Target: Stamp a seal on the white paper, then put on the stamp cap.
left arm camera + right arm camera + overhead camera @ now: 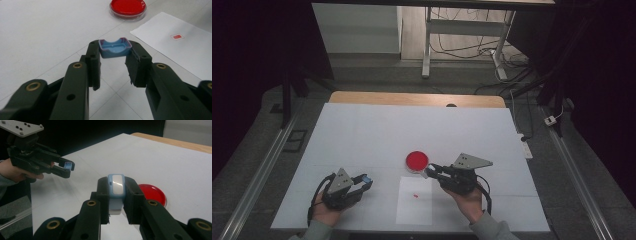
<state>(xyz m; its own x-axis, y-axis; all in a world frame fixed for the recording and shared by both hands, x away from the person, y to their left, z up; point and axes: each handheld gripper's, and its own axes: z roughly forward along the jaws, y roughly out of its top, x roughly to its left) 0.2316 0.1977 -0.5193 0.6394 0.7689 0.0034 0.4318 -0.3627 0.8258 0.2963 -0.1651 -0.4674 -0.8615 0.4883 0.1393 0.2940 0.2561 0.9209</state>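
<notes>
My left gripper (pixel 115 53) is shut on a small light-blue cap (pixel 115 47) with a curved cut-out, held crosswise at the jaw tips. In the high view this gripper (pixel 365 182) sits low at the front left of the table. My right gripper (pixel 117 187) is shut on a light-blue and white oblong piece (pixel 117 185) that stands upright between the jaws. In the high view the right gripper (pixel 430 171) points left, just in front of a round red dish (pixel 417 161). The two grippers are apart.
A white paper sheet (pixel 414 201) with a small red mark (pixel 416 195) lies at the front, between the hands. The white table cover (pixel 377 130) ends at a wooden far edge (pixel 412 98). Beyond it stand desk legs and cables on the floor.
</notes>
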